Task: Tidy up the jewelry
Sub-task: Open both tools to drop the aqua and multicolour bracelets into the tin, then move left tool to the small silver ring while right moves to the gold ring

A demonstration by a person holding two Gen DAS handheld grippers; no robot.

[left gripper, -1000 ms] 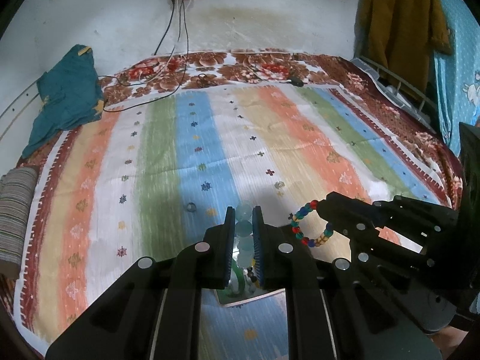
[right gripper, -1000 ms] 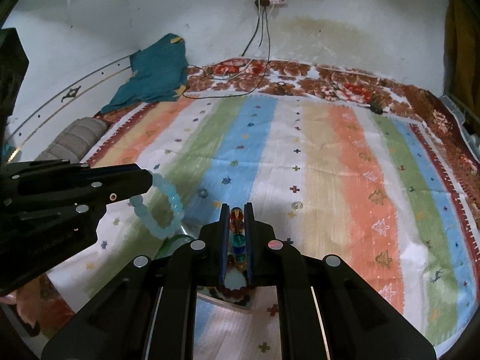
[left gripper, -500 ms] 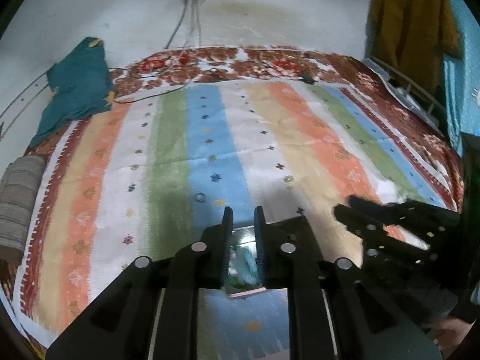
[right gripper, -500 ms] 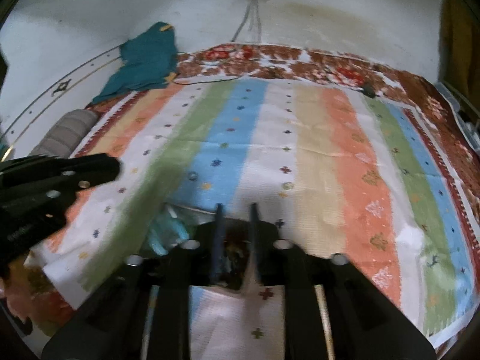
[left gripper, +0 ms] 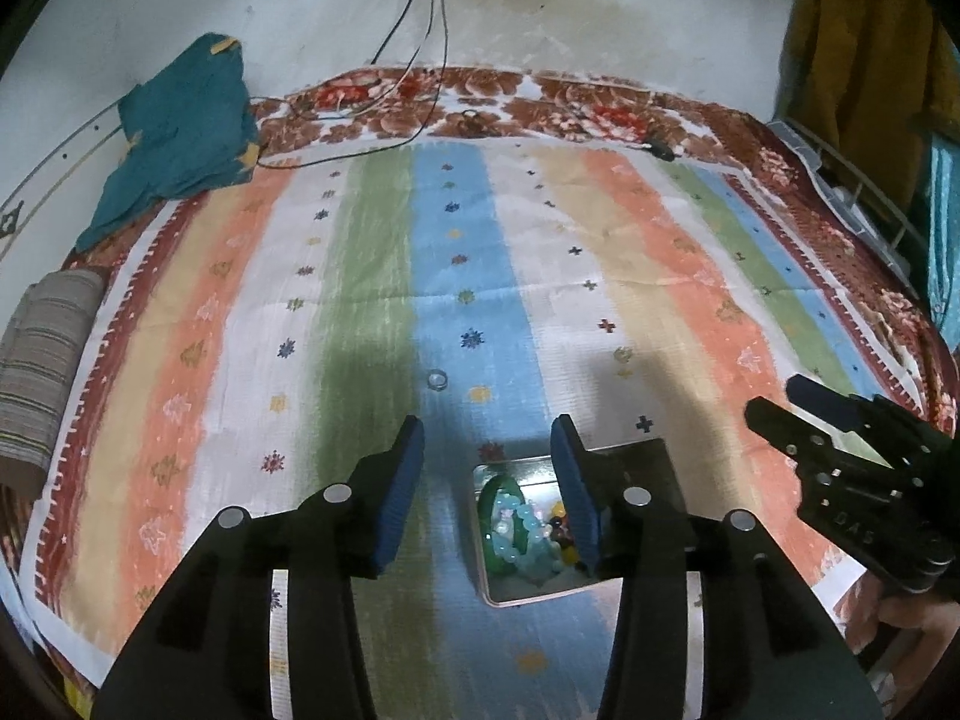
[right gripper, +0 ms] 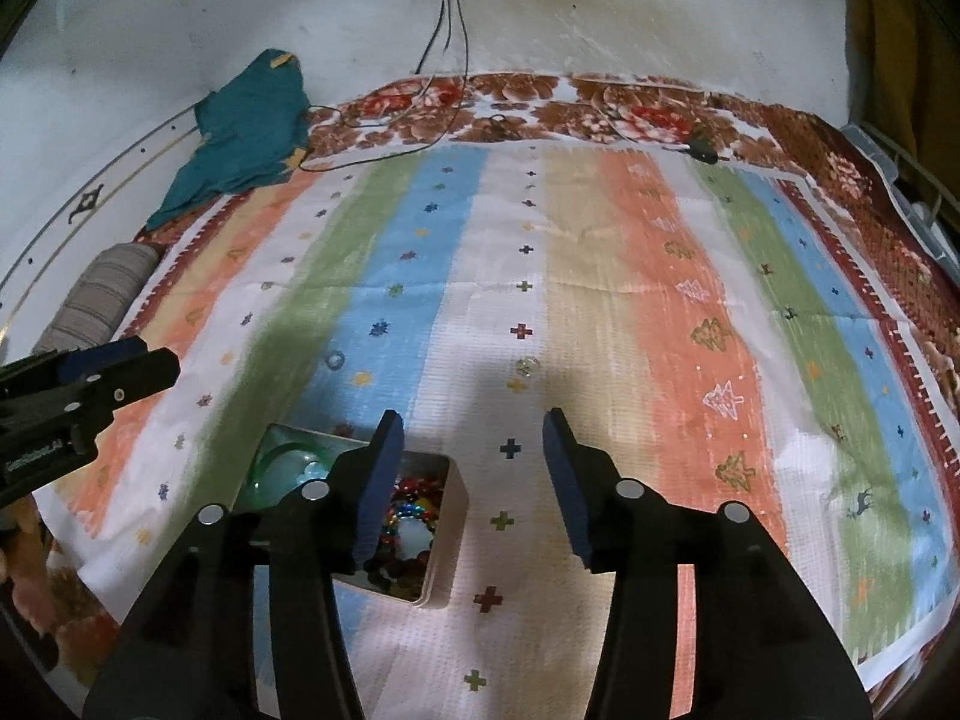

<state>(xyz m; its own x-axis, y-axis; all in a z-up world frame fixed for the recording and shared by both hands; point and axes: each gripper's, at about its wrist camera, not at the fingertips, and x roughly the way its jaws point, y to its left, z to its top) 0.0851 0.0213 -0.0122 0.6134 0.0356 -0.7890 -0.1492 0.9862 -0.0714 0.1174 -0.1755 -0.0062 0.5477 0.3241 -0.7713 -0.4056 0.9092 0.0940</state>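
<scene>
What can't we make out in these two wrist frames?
- Tin box contents: left wrist view, right finger covers the right part; the beaded bracelets overlap, count unclear.
- Same box in right wrist view: left finger hides its middle.
- Small ring on the striped bedsheet: too small to tell material.
- Round item: too small to identify.
- Right gripper: cut off by the frame edge, left wrist view.

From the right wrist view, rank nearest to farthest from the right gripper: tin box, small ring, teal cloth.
1. tin box, just left of the right gripper, whose jaws are opening, empty.
2. small ring, ahead-left on the blue stripe.
3. teal cloth, far left by the wall.
</scene>
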